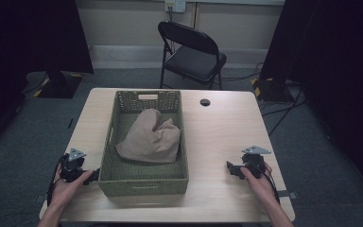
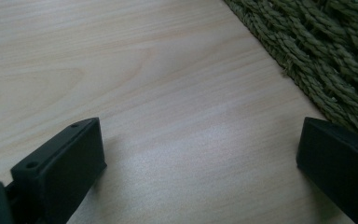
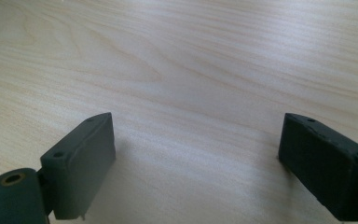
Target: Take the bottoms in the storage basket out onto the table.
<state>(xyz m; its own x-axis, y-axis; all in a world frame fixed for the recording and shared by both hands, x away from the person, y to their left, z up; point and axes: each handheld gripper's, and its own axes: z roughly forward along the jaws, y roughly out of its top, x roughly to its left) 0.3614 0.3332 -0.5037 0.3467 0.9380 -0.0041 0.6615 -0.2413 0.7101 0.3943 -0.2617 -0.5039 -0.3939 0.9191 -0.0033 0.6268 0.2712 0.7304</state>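
Observation:
A green woven basket (image 1: 144, 182) stands on the light wooden table (image 1: 222, 137), left of centre. A crumpled tan cloth (image 1: 151, 137) lies inside it. My left gripper (image 1: 90, 177) rests on the table by the basket's near left corner, open, nothing between its jaws; in the left gripper view (image 2: 200, 154) the basket's woven wall (image 2: 326, 51) shows at the upper right. My right gripper (image 1: 231, 169) sits on the table right of the basket, well apart from it, open and empty; in the right gripper view (image 3: 196, 149) bare wood lies between the jaws.
A round cable hole (image 1: 205, 102) is in the table's far part. A black folding chair (image 1: 191, 52) stands beyond the far edge. Dark curtains hang at both sides, with cables on the floor (image 1: 283, 109) at the right.

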